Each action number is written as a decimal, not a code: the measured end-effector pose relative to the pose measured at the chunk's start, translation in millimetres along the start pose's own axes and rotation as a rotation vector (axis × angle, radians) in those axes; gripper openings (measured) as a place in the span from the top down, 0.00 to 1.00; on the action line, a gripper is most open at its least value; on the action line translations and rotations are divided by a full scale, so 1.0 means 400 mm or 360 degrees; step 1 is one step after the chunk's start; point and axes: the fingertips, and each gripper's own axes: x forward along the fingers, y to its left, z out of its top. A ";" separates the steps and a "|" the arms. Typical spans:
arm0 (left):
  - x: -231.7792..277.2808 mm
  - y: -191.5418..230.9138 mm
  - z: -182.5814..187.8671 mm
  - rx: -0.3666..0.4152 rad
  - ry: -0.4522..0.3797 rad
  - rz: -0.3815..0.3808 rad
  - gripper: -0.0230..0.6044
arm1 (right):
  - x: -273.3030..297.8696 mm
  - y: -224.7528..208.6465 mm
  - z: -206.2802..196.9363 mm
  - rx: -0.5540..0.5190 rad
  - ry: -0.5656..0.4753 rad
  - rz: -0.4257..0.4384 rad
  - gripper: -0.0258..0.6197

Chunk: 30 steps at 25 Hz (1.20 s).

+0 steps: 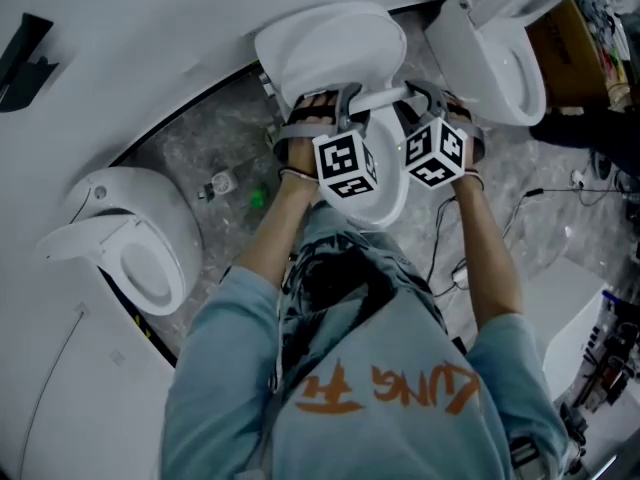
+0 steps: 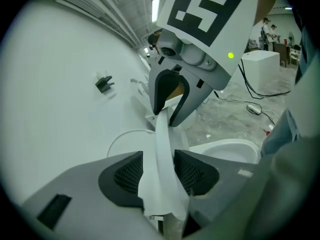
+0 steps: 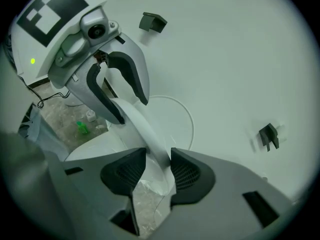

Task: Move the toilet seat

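Note:
The white toilet seat of the middle toilet is tilted up off the bowl, with its lid raised against the wall behind. My left gripper and right gripper both hold the seat's front rim, side by side. In the left gripper view the seat rim runs between the pads of the left gripper, and the right gripper clamps it further along. In the right gripper view the rim sits between the pads of the right gripper, with the left gripper ahead.
A second toilet stands at the left and a third at the right, both close by. A small green bottle lies on the floor. Cables trail at the right. A black bracket hangs on the white wall.

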 end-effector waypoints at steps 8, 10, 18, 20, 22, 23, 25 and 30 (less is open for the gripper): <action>0.042 0.127 -0.042 0.0042 0.0073 0.0079 0.67 | 0.093 -0.087 0.071 0.0056 -0.0042 -0.0101 0.71; 0.052 0.158 -0.047 0.0019 0.0063 0.0098 0.67 | 0.114 -0.107 0.082 0.0072 -0.0034 -0.0125 0.72; 0.119 0.257 -0.112 -0.0134 0.0139 0.0225 0.67 | 0.215 -0.171 0.134 0.0080 -0.0079 -0.0178 0.72; 0.133 0.276 -0.119 -0.0156 0.0161 0.0249 0.67 | 0.233 -0.186 0.140 0.0076 -0.0089 -0.0189 0.72; 0.148 0.292 -0.127 -0.0179 0.0190 0.0270 0.67 | 0.252 -0.199 0.145 0.0082 -0.0096 -0.0198 0.72; 0.155 0.300 -0.131 -0.0192 0.0207 0.0281 0.67 | 0.261 -0.206 0.148 0.0088 -0.0100 -0.0200 0.72; 0.168 0.311 -0.136 -0.0225 0.0234 0.0295 0.67 | 0.275 -0.216 0.152 0.0106 -0.0104 -0.0188 0.72; 0.166 0.324 -0.138 -0.0333 0.0284 0.0301 0.67 | 0.271 -0.227 0.153 0.0229 -0.0159 -0.0084 0.68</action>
